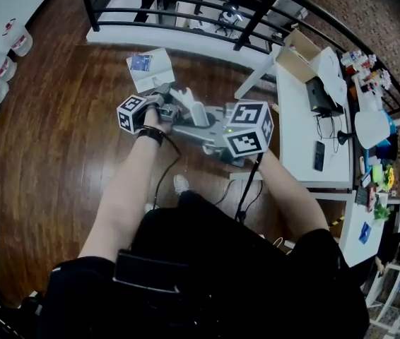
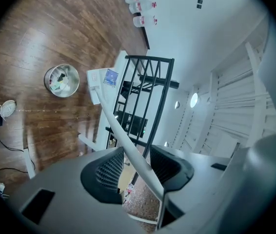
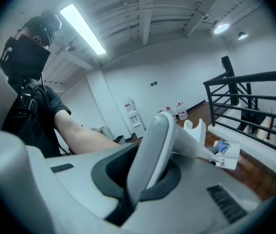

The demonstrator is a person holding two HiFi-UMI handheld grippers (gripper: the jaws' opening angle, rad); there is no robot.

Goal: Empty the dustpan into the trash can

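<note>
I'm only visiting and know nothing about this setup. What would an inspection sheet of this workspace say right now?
Surface: glossy brown wood floor.
Job's things: white dustpan held above the floor, with a blue-printed patch on its pan; round trash can on the floor, rubbish inside, apart from the dustpan.
Clutter: cardboard box and small items on the white desk.
Grippers: right hand-held gripper shut on the dustpan's handle; left hand-held gripper open, the handle passing between its jaws.
Cables: black cables trail below the grippers toward the floor.
Surroundings: black railing; water bottles along the wall.
</note>
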